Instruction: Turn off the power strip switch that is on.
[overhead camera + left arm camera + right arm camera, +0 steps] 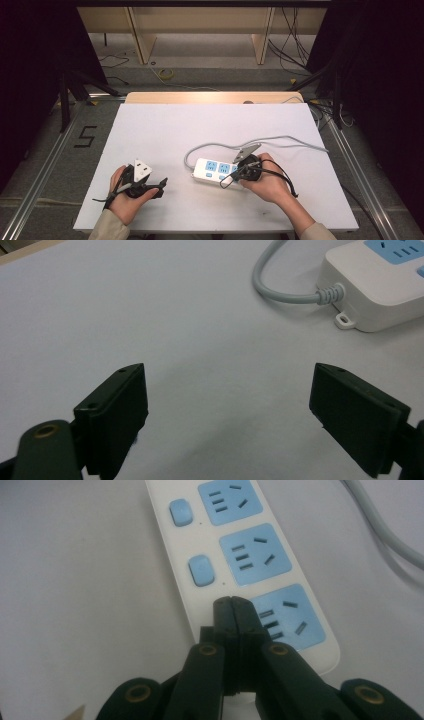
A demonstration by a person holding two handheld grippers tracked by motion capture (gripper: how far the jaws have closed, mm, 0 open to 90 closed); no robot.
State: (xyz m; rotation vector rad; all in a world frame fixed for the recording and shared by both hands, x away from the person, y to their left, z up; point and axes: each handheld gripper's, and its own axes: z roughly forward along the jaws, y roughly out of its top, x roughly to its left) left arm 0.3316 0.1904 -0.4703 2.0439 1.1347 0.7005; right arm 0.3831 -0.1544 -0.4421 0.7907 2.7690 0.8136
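The power strip (pixel 235 555) is touched at its near end by the closed, empty right tongs (pixel 233 605), while the left tongs (pixel 227 405), spread wide and empty, are held well apart from it.

Right gripper (pixel 233 601), jaws pressed together, tips down on the white power strip (pixel 170 555) beside its nearest blue socket (pixel 290 617); two blue switches (pixel 201 570) ahead, grey cable (pixel 385 530) at right.

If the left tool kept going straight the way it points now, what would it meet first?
Mostly bare white table. The left tool, its jaws wide open, points across it; the power strip and its grey cord lie off to the right, so it probably passes them, though depth is unclear.
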